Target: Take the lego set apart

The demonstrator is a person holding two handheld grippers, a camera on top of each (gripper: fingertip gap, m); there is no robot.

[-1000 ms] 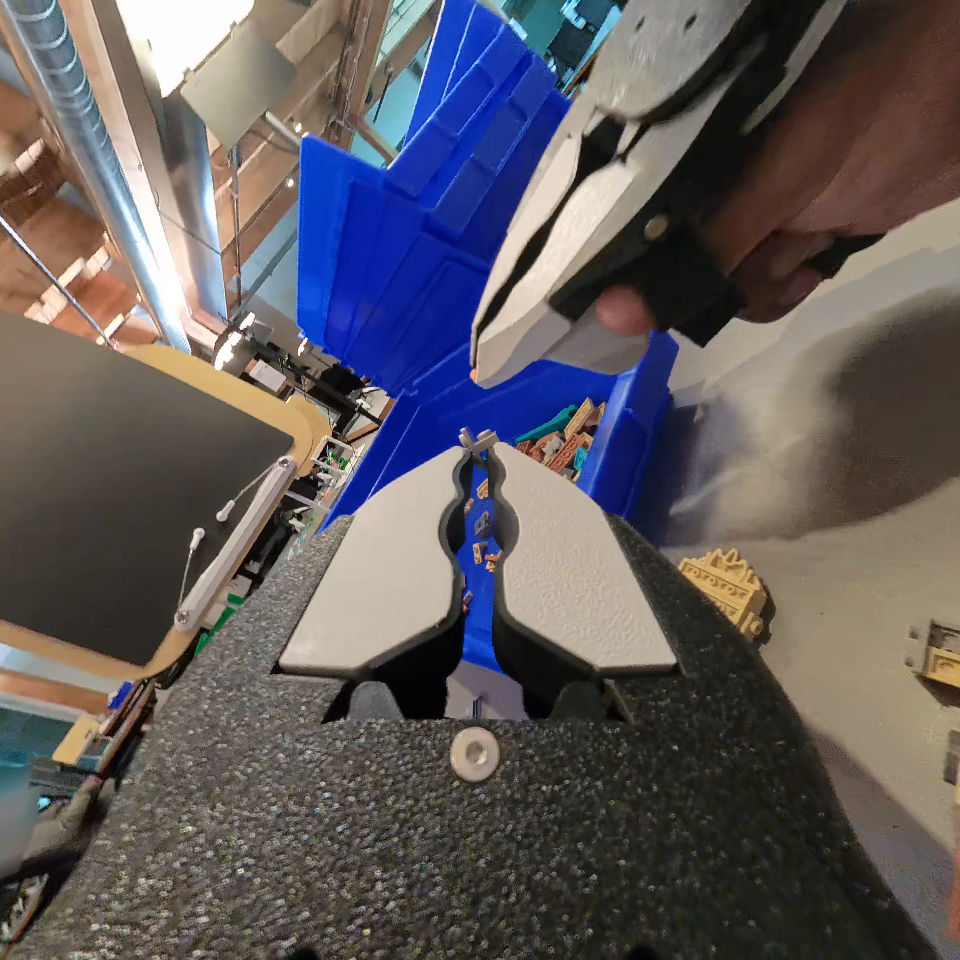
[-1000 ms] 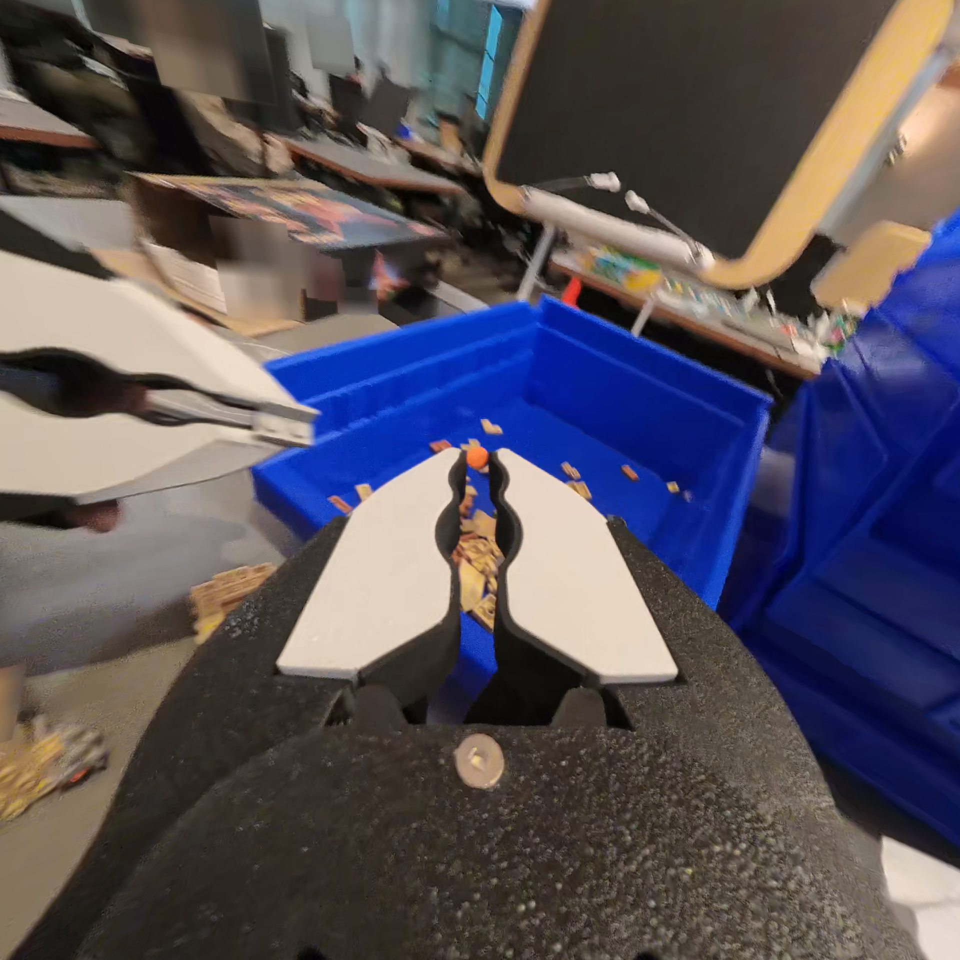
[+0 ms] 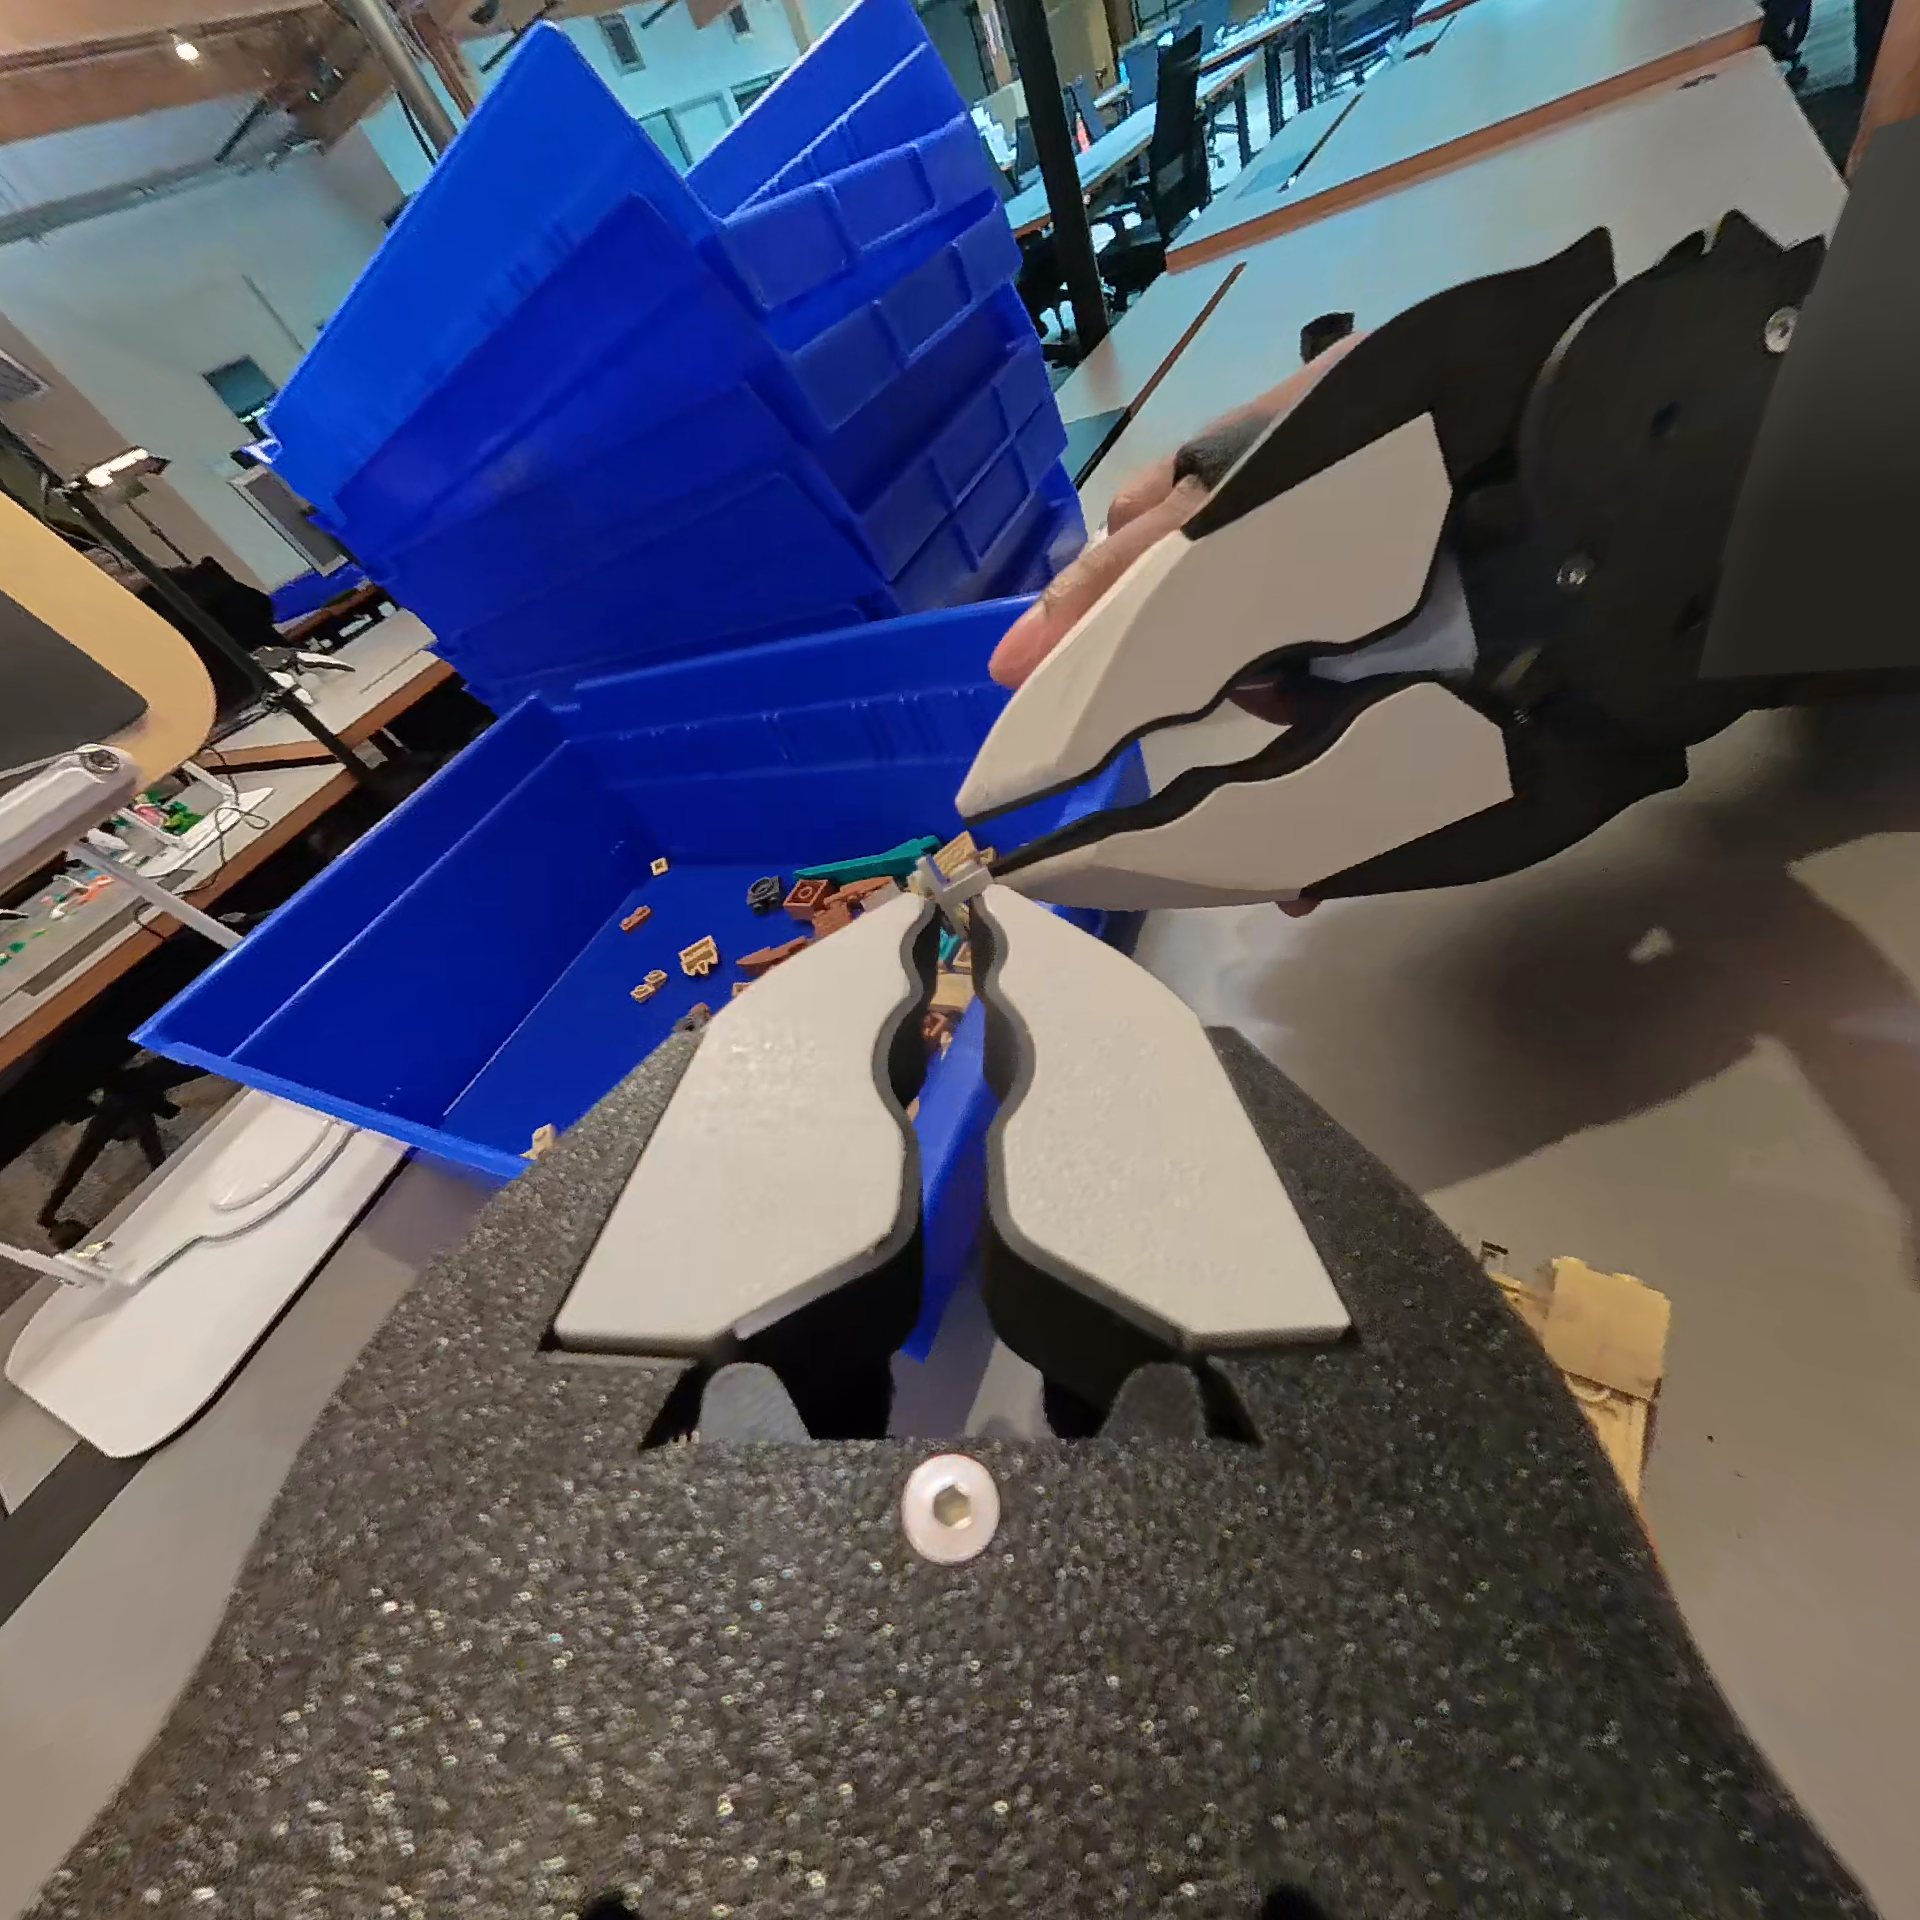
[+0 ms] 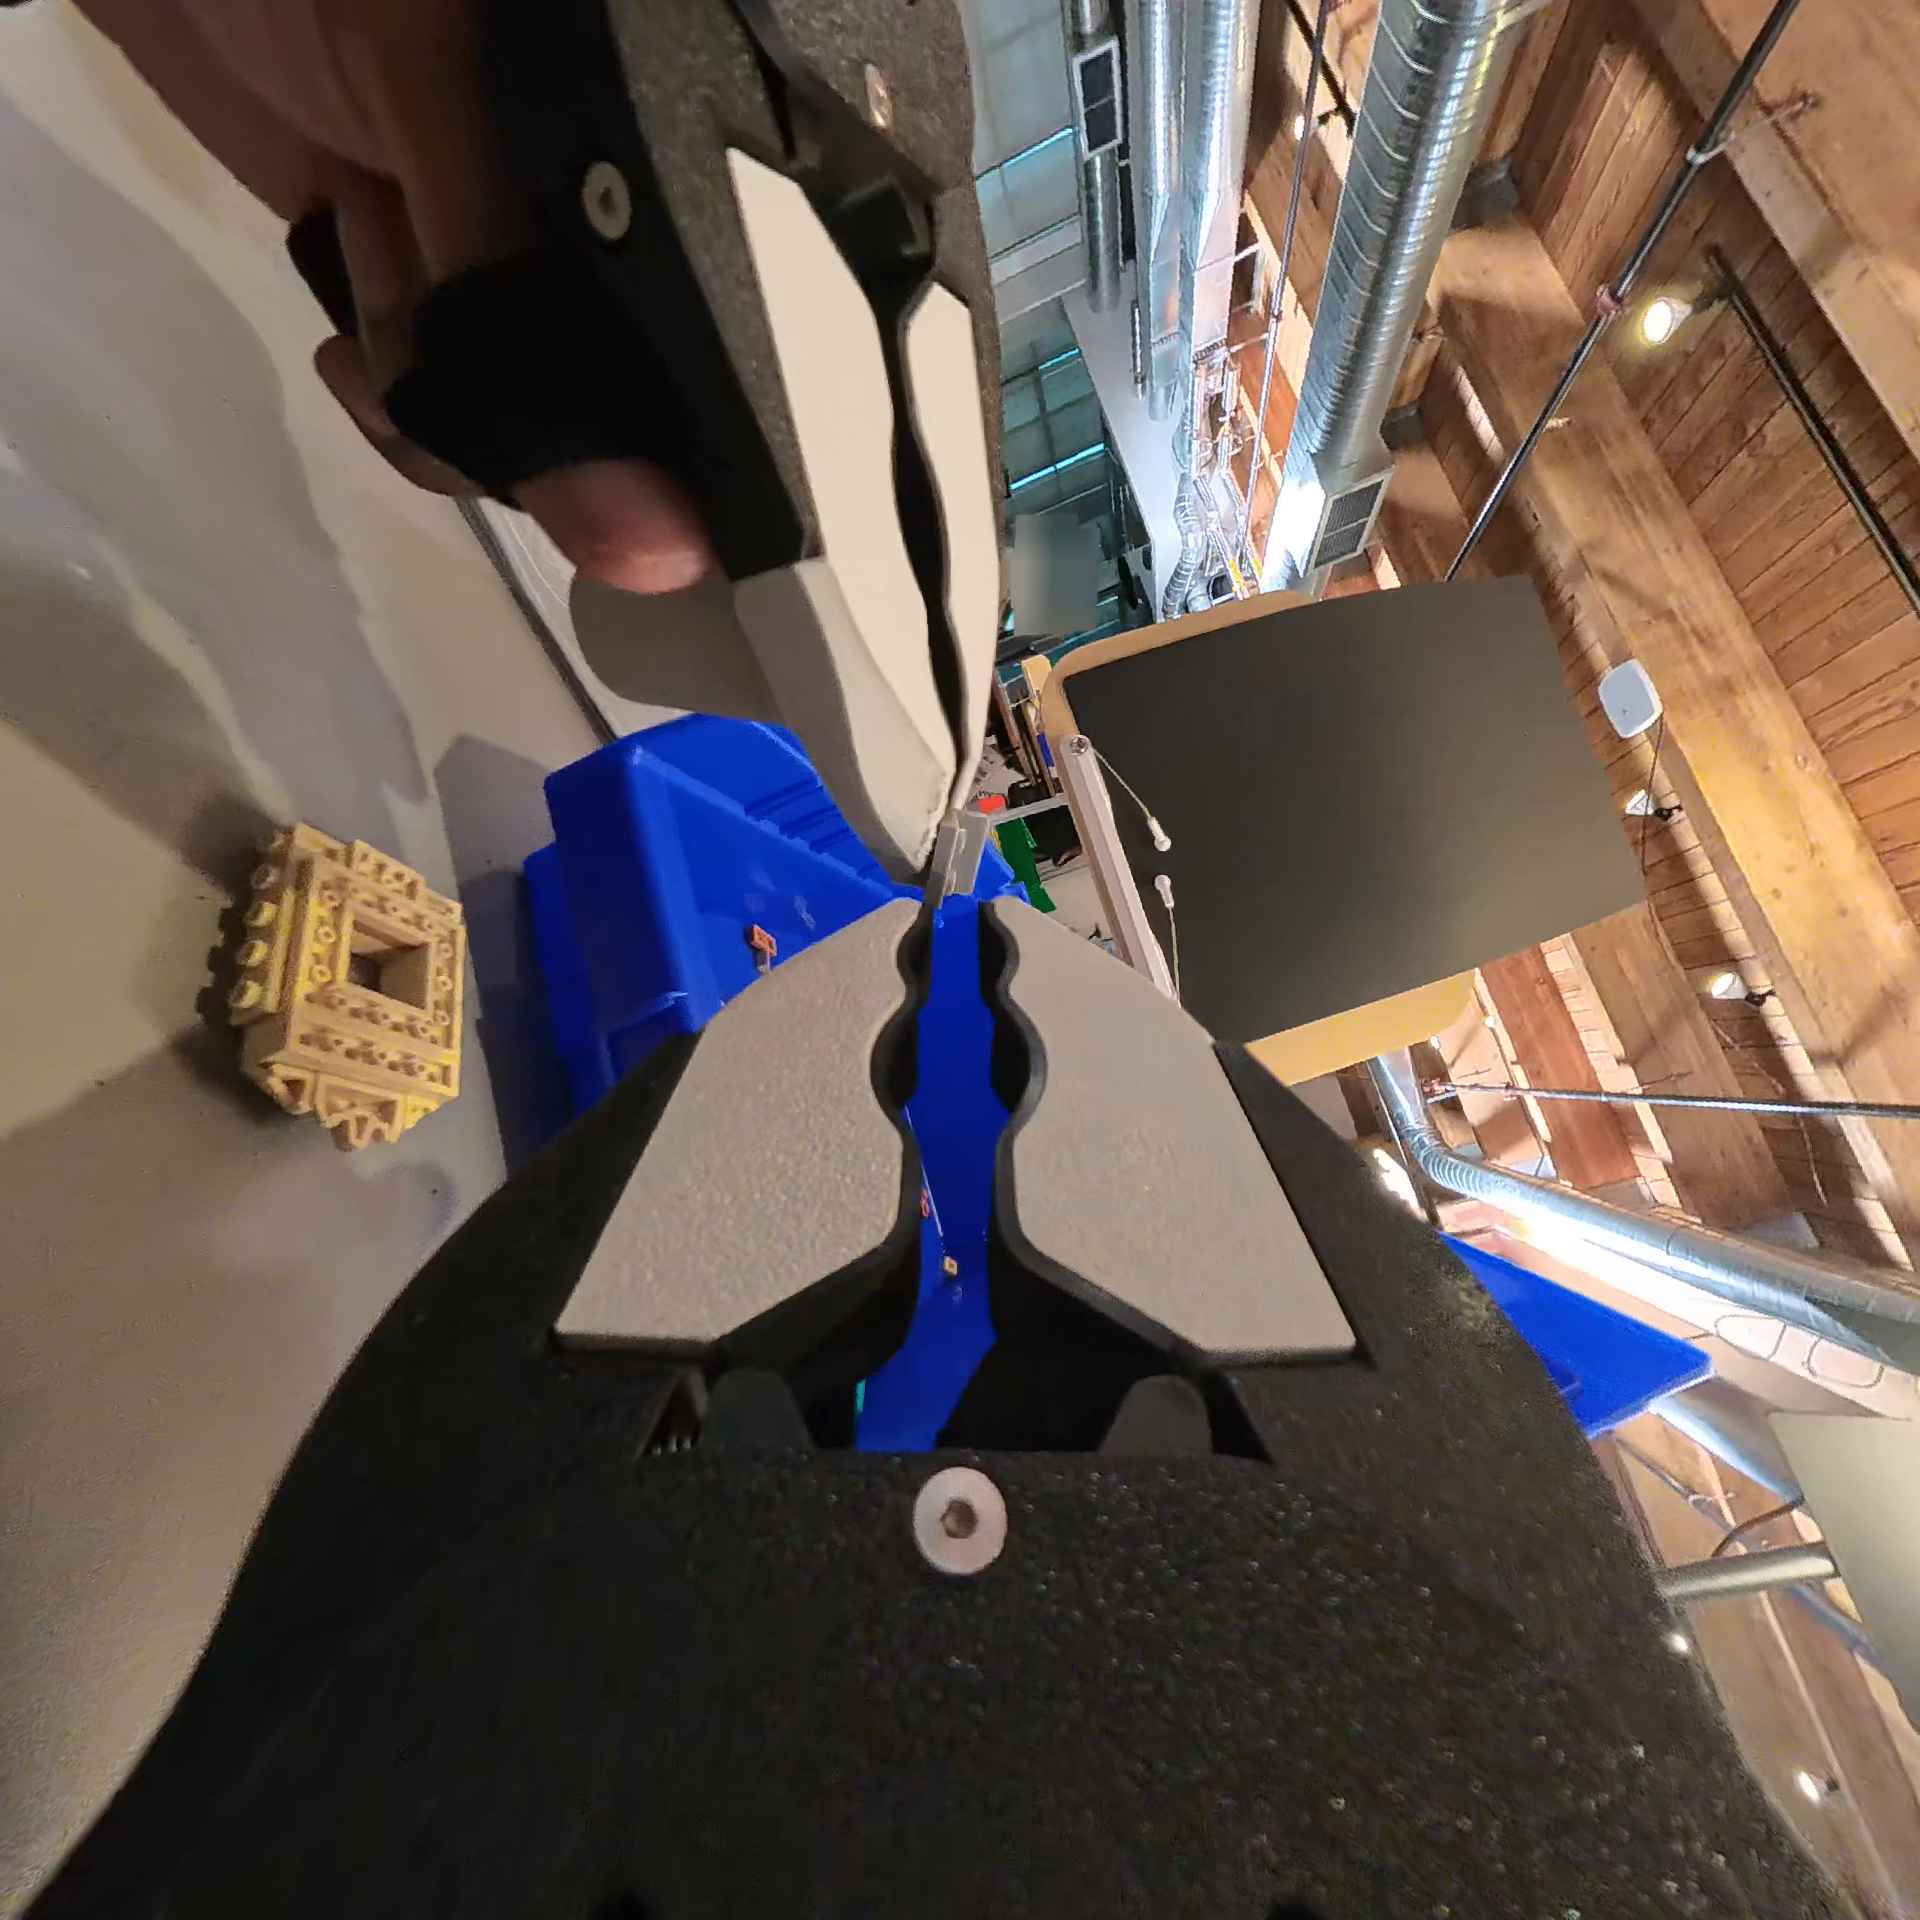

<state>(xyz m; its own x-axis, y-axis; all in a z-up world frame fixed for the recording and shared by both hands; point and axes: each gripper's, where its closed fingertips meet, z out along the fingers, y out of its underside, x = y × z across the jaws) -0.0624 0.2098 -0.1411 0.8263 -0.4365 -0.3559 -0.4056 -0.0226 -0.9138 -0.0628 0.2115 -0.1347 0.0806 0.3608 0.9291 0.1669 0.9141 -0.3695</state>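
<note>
Fingertips (image 3: 914, 920) of the left claw (image 3: 951, 906) are clenched on a tiny grey plastic building piece (image 3: 951, 883). They hold only its lower end, and most of it sticks out past the tips. That is a very small hold.

The right claw (image 4: 951, 914) comes in from the side, held by a person's hand (image 3: 1081, 582). Its two fingers stand a little apart. One tip touches the grey piece, but a gap shows at the other tip, so it seems to pinch nothing.

The grey piece hangs in the air over the near corner of an open blue plastic bin (image 3: 416, 935). Loose little brown and tan bricks (image 3: 821, 904) lie in that bin. A stack of more blue bins (image 3: 623, 416) stands behind. A tan square frame built from bricks (image 4: 343, 977) sits on the grey table (image 4: 156, 1351), well apart.

What could go wrong: a push from the right claw's tip could twist the grey piece or pop it out of the thin pinch. It would likely drop among the loose bricks, where so small a thing is hard to find. The hard tips could also bump and slip off each other.
</note>
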